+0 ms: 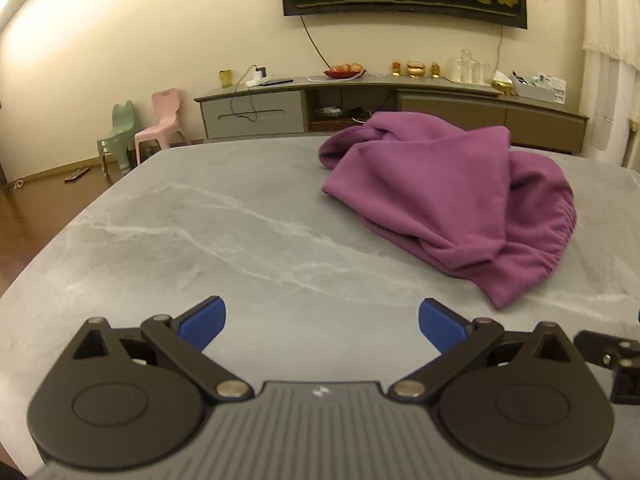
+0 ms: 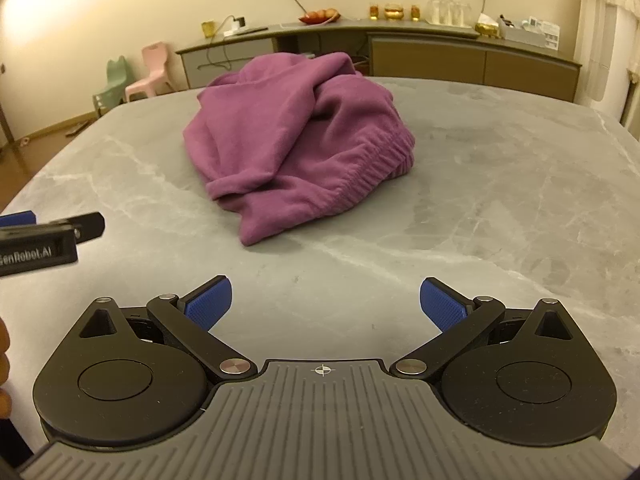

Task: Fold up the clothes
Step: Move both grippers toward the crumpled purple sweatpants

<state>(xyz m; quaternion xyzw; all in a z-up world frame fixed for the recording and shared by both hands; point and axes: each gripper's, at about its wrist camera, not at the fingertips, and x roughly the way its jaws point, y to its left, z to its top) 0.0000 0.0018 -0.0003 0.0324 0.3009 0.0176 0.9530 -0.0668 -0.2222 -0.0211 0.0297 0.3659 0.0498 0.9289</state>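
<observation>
A purple fleece garment [image 1: 444,196] lies crumpled in a heap on the grey marble table [image 1: 200,232], its elastic waistband [image 2: 376,160] facing right. My left gripper [image 1: 322,326] hovers open above the table, short of the heap and to its left. My right gripper [image 2: 325,304] is open too, with the garment [image 2: 296,140] ahead and slightly left, a bare stretch of table [image 2: 500,200] between them. The left gripper's fingers [image 2: 86,226] show at the left edge of the right wrist view. Nothing is held.
Behind the table runs a low cabinet [image 1: 392,108] carrying a fruit plate [image 1: 344,70], glasses [image 1: 466,66] and boxes. A green chair [image 1: 116,136] and a pink chair [image 1: 162,120] stand on the wooden floor at the left. A curtain [image 1: 612,60] hangs at right.
</observation>
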